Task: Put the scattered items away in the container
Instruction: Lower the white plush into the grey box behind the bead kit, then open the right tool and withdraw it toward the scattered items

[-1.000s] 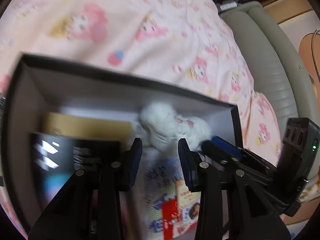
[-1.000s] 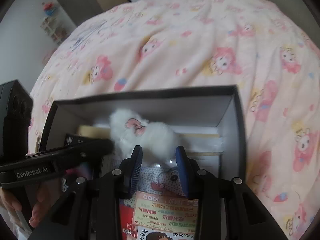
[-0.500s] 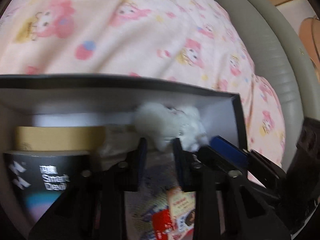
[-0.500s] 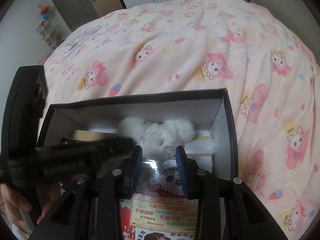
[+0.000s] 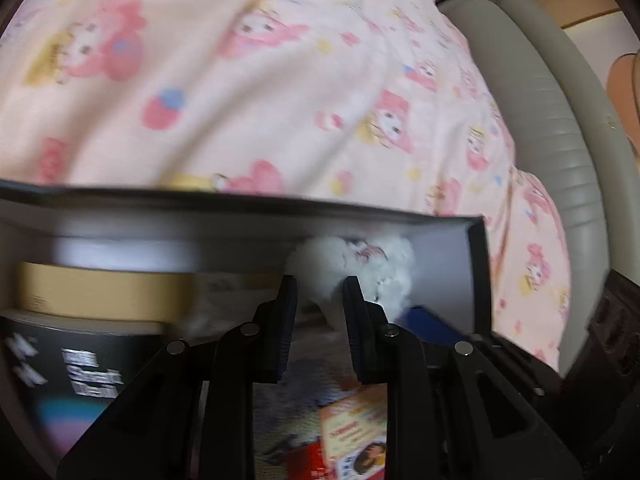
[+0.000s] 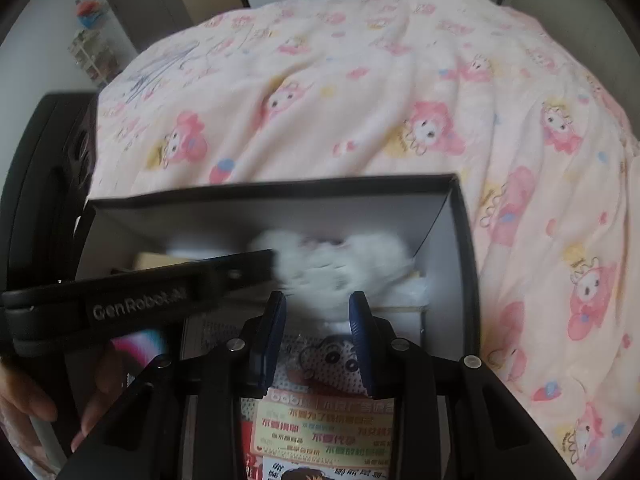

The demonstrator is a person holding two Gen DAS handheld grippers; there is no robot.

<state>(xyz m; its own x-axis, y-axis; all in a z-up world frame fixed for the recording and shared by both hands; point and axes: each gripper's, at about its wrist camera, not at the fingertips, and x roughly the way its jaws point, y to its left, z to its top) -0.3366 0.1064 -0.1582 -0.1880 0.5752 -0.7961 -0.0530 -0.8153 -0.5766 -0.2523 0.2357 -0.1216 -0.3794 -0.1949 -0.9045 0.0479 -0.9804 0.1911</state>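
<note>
A black box with a pale inside (image 5: pixel 478 264) (image 6: pixel 460 240) sits on the bed. A white fluffy plush with a pink bow (image 5: pixel 368 268) (image 6: pixel 340 260) lies at the box's far wall. My left gripper (image 5: pixel 318 292) is partly open, its fingertips around the plush's near edge; I cannot tell if they touch it. My right gripper (image 6: pixel 318 304) is open just in front of the plush, holding nothing. The left gripper's arm (image 6: pixel 140 300) crosses the right wrist view from the left.
The box also holds a tan box (image 5: pixel 104 296), a dark printed box (image 5: pixel 80 364), and a cartoon snack packet (image 6: pixel 328 400) (image 5: pixel 352 436). The pink cartoon quilt (image 6: pixel 360 100) surrounds the box. A grey padded headboard (image 5: pixel 560 140) stands at the right.
Both grippers have pulled back a little from the box. The plush has shifted right along the far wall. The left gripper's jaws have narrowed since a second ago.
</note>
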